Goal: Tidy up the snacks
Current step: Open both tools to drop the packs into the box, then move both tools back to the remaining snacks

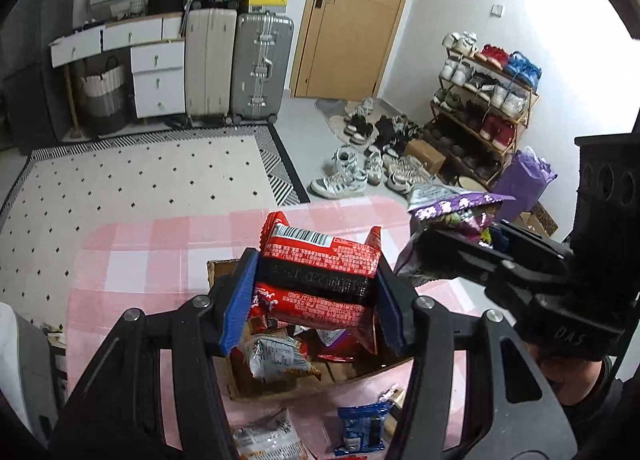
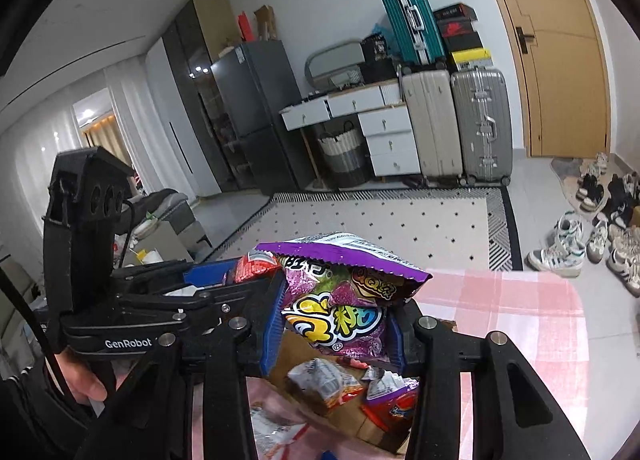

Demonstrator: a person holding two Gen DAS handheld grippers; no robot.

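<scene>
- Snacks are gathered in an open brown cardboard box (image 1: 224, 272) that stands on a table covered with a pink-and-white checked cloth (image 1: 160, 244); the box holds several packets, among them a silver-and-orange wrapped packet (image 1: 276, 358) lying near its left wall.
- The table stands above a cream rug with small black diamonds (image 1: 140, 180), with a row of upright hard-shell suitcases (image 1: 262, 68) and a wooden door (image 1: 352, 16) against the far wall, and a shoe rack full of trainers (image 1: 484, 100) to the right.
- The left gripper (image 1: 316, 292), black with blue pads, is clenched on a red-and-black foil snack pack (image 1: 320, 264); the pack sits crosswise between the two pads, its barcode end tilted up, and hangs directly over the box.
- The right gripper (image 2: 334, 334) grasps a purple crinkled snack bag with bright cartoon lettering (image 2: 340, 300); its blue pads press the lower part of the bag from both sides, and the serrated top edge rises above the fingers. This bag too is held over the box, just beside the red-and-black pack.
- In the right wrist view the left gripper shows from the side, with the person's hand (image 2: 80, 376) wrapped round its handle.
- Outside the box, on the cloth nearer the cameras, lie a small blue snack packet (image 1: 362, 432) and a silver-and-orange packet (image 1: 268, 440), both close to the box's near wall.
</scene>
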